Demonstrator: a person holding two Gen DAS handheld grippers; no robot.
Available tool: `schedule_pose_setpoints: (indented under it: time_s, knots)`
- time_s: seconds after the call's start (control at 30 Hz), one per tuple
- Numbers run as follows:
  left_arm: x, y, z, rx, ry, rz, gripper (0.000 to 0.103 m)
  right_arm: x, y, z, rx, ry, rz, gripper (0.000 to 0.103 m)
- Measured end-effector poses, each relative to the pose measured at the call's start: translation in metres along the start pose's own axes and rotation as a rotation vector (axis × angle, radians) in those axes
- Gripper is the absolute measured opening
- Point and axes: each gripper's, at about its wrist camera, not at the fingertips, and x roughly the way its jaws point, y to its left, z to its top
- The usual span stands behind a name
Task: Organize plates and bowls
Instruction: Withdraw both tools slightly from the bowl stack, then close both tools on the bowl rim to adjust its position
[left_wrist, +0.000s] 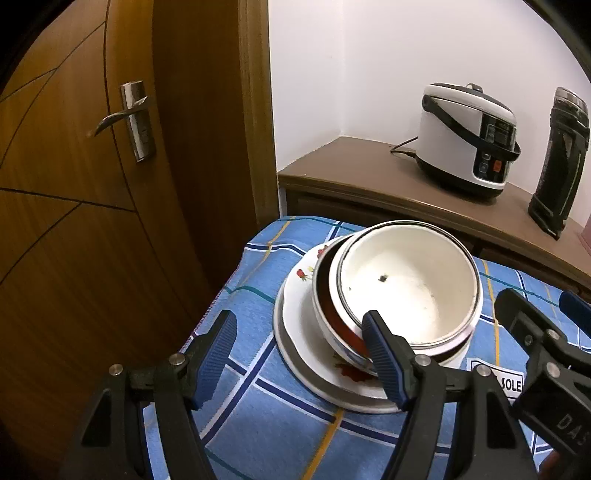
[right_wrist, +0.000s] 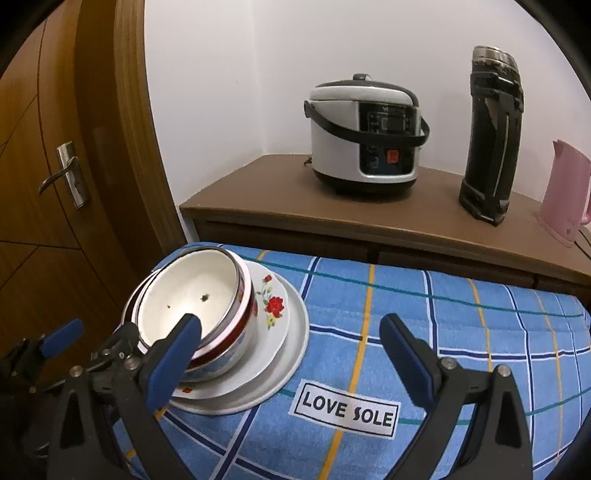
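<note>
Stack: your dishes sit piled at the left end of the blue checked cloth (right_wrist: 461, 332), close to the wooden door (left_wrist: 74, 184).
Plates: a floral plate (right_wrist: 273, 306) lies on a plain white plate (right_wrist: 299, 332), both flat on the cloth.
Bowls: a white bowl (left_wrist: 406, 284) rests tilted inside a red-banded bowl (right_wrist: 236, 332), and the pair stands on the floral plate.
Left gripper (left_wrist: 299, 354): your jaws are spread wide and hold nothing; the right-hand finger looks to overlap the bowls' near rim, though you cannot tell from this angle whether it touches.
Right gripper (right_wrist: 291, 354): also wide open and empty, poised over the cloth just right of the stack, above the "LOVE SOLE" label (right_wrist: 347, 410).
Behind: a brown cabinet (right_wrist: 258, 206) carries a rice cooker (right_wrist: 364, 136), a dark flask (right_wrist: 491, 147) and a pink kettle (right_wrist: 565, 192).
</note>
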Motion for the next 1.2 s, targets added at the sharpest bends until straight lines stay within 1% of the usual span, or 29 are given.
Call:
schedule_pose_setpoints:
  time_s: [0.23, 0.37, 0.43, 0.47, 0.53, 0.57, 0.6, 0.63, 0.67, 0.7, 0.8, 0.87, 0.93, 0.97, 1.0, 1.13, 1.2]
  knots:
    - [0.006, 0.006, 0.005, -0.030, 0.013, 0.019, 0.073, 0.007, 0.000, -0.001, 0.003, 0.012, 0.002, 0.099]
    - [0.008, 0.005, 0.007, -0.026, 0.012, 0.032, 0.073, 0.006, -0.001, -0.001, 0.001, 0.007, -0.005, 0.099]
    - [0.009, 0.003, 0.008, -0.017, 0.012, 0.037, 0.073, 0.005, -0.003, -0.002, 0.003, 0.002, -0.004, 0.097]
    - [0.010, 0.003, 0.009, -0.012, 0.012, 0.038, 0.073, 0.004, -0.005, -0.002, 0.008, -0.003, -0.003, 0.095]
    - [0.011, 0.004, 0.010, -0.005, 0.018, 0.037, 0.073, 0.004, -0.010, -0.002, 0.024, -0.004, 0.008, 0.088]
    - [0.011, 0.005, 0.011, -0.006, 0.024, 0.031, 0.073, 0.005, -0.014, -0.001, 0.038, 0.006, 0.038, 0.080]
    - [0.011, 0.008, 0.012, -0.014, 0.032, 0.022, 0.073, 0.007, -0.018, 0.000, 0.059, 0.013, 0.073, 0.069]
    - [0.011, 0.012, 0.012, -0.028, 0.035, 0.001, 0.073, 0.010, -0.024, 0.000, 0.095, 0.028, 0.128, 0.063]
    - [0.011, 0.016, 0.013, -0.040, 0.037, -0.016, 0.073, 0.014, -0.028, 0.001, 0.124, 0.047, 0.168, 0.050]
    - [0.012, 0.020, 0.015, -0.057, 0.038, -0.036, 0.073, 0.019, -0.030, 0.002, 0.141, 0.069, 0.184, 0.044]
    - [0.017, 0.022, 0.021, -0.083, 0.049, -0.067, 0.073, 0.032, -0.029, 0.005, 0.160, 0.099, 0.222, 0.044]
    - [0.021, 0.016, 0.025, -0.075, 0.056, -0.094, 0.073, 0.038, -0.027, 0.006, 0.167, 0.107, 0.242, 0.043]
    - [0.028, 0.007, 0.028, -0.052, 0.069, -0.079, 0.073, 0.042, -0.023, 0.010, 0.155, 0.113, 0.252, 0.028]
    - [0.030, 0.006, 0.028, -0.048, 0.075, -0.075, 0.073, 0.045, -0.020, 0.011, 0.139, 0.123, 0.251, 0.015]
    - [0.030, 0.005, 0.028, -0.049, 0.076, -0.080, 0.073, 0.046, -0.019, 0.011, 0.135, 0.125, 0.254, 0.011]
    - [0.036, 0.011, 0.027, -0.062, 0.081, -0.052, 0.073, 0.049, -0.016, 0.014, 0.130, 0.130, 0.267, 0.011]
    - [0.040, 0.011, 0.028, -0.058, 0.092, -0.048, 0.073, 0.057, -0.012, 0.015, 0.132, 0.167, 0.294, 0.011]
